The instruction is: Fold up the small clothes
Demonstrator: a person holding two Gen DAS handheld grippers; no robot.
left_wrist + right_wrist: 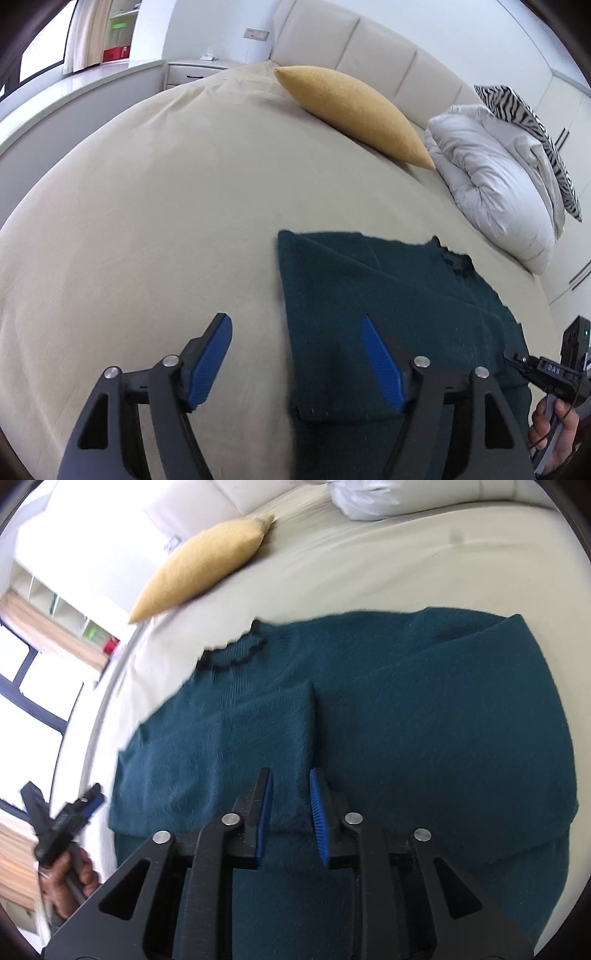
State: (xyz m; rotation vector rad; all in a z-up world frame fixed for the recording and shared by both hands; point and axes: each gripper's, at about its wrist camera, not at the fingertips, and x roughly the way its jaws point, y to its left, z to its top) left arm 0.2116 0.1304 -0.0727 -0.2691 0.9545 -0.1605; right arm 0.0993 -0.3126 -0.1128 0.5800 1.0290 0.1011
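Note:
A dark teal knit sweater (406, 709) lies flat on the cream bed sheet (147, 221), its collar (232, 657) toward the headboard and one sleeve folded across its front. It also shows in the left wrist view (388, 288). My left gripper (295, 321) is open wide, straddling the sweater's left edge just above it. My right gripper (291, 779) is over the sweater's lower middle, near the folded sleeve's end, its blue pads (317, 812) a narrow gap apart with nothing between them. The right gripper also shows at the right edge of the left wrist view (546, 373).
A mustard cushion (354, 110) lies near the padded headboard (369, 51). A bunched white duvet (491, 173) with a zebra-print pillow (532, 129) sits at the bed's right. A nightstand (195, 70) and window ledge stand left.

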